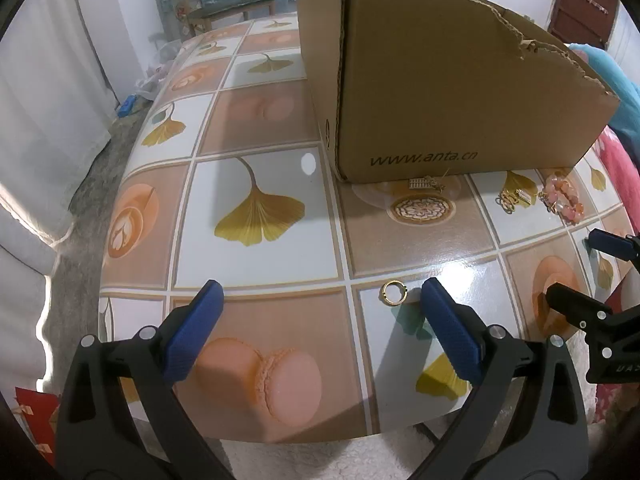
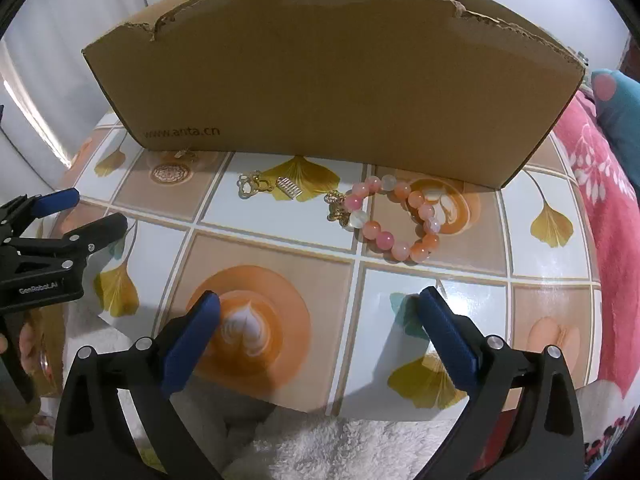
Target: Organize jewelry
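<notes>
Left gripper [image 1: 320, 296]: jaws spread wide, nothing between the pads, tips low over the tablecloth [image 1: 260, 152].
Right gripper [image 2: 320, 306]: jaws spread wide as well, empty, hanging over a latte-art square of the cloth.
Ring [image 1: 393, 292]: small gold band lying flat on the cloth, just inside the left gripper's right-hand fingertip [image 1: 434, 294], close to it; whether they touch I cannot tell.
Bracelet [image 2: 400, 220]: pink and orange beads in a loop with a gold charm, flat on the cloth ahead of the right gripper, a little to its right, well clear of the tips.
Comb charm [image 2: 289, 189]: small gold piece ahead of the right gripper, left of the bracelet.
Paw charm [image 2: 253, 184]: gold openwork piece just left of the comb charm.
Pendant [image 1: 426, 184]: small gold piece lying against the foot of the box, ahead of the left gripper.
Cardboard box [image 2: 320, 80]: stands beyond all the jewelry, top edge torn.
</notes>
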A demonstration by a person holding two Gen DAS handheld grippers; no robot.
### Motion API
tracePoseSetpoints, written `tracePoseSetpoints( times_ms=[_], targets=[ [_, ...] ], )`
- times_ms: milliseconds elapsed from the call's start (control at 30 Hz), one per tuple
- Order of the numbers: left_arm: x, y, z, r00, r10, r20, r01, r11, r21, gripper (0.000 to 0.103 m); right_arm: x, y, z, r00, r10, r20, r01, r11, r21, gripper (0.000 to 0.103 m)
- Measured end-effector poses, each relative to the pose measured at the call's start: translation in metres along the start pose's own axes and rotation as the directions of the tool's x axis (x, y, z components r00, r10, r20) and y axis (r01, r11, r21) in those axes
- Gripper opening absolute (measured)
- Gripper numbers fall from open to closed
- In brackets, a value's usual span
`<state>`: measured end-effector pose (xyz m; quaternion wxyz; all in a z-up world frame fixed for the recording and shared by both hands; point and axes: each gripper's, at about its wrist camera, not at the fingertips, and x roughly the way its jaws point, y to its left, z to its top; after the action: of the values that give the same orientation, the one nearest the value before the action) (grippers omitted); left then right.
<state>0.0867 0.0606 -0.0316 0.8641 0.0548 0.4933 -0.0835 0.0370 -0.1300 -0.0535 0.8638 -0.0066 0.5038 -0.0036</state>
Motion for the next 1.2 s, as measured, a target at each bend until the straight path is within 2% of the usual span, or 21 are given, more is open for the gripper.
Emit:
tracePoseSetpoints(
  times_ms=[1200],
  targets=[
    [0.0003, -0.0009, -0.0005, 1.0, 0.0, 0.004, 0.0, 1.0, -0.001, 0.096, -0.0017, 0.0019, -0.0062, 1.0, -0.006, 0.005, 0.006, 1.0, 0.007, 0.096]
  ],
)
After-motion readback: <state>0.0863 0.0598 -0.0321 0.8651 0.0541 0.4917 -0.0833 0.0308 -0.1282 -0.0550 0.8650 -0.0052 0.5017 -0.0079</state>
